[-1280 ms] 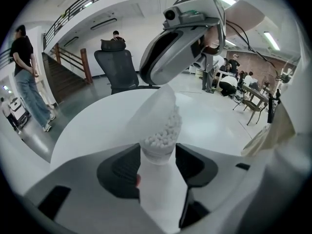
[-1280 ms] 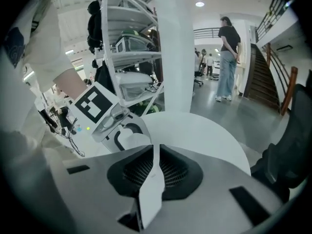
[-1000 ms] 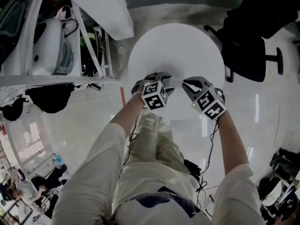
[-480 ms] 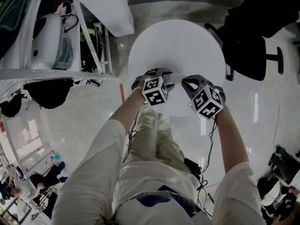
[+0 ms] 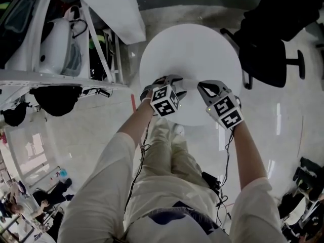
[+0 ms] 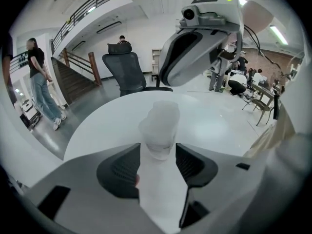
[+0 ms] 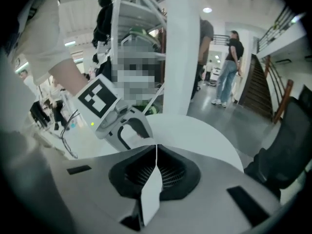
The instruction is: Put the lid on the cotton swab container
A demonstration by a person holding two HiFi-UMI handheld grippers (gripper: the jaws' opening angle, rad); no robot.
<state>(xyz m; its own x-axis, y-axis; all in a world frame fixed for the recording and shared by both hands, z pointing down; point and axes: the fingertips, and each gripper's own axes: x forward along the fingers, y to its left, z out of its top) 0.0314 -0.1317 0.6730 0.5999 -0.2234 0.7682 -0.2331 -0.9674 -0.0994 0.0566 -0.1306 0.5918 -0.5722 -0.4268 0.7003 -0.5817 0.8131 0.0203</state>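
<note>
Between left gripper (image 6: 158, 149) jaws, container (image 6: 160, 125) (translucent)

1 round white table (image 5: 202, 49) stands on glossy floor (image 5: 76, 130) (black office chair (image 5: 266, 59) beside).

The head view looks steeply down over the left tongs (image 5: 169, 82), right tongs (image 5: 206, 87) and desk (image 5: 202, 49); both gripper views sit close behind their jaws, sharing that desk.

Cotton swab container (image 6: 159, 128) blurred; in head view, left gripper (image 5: 169, 80) hides it
</note>
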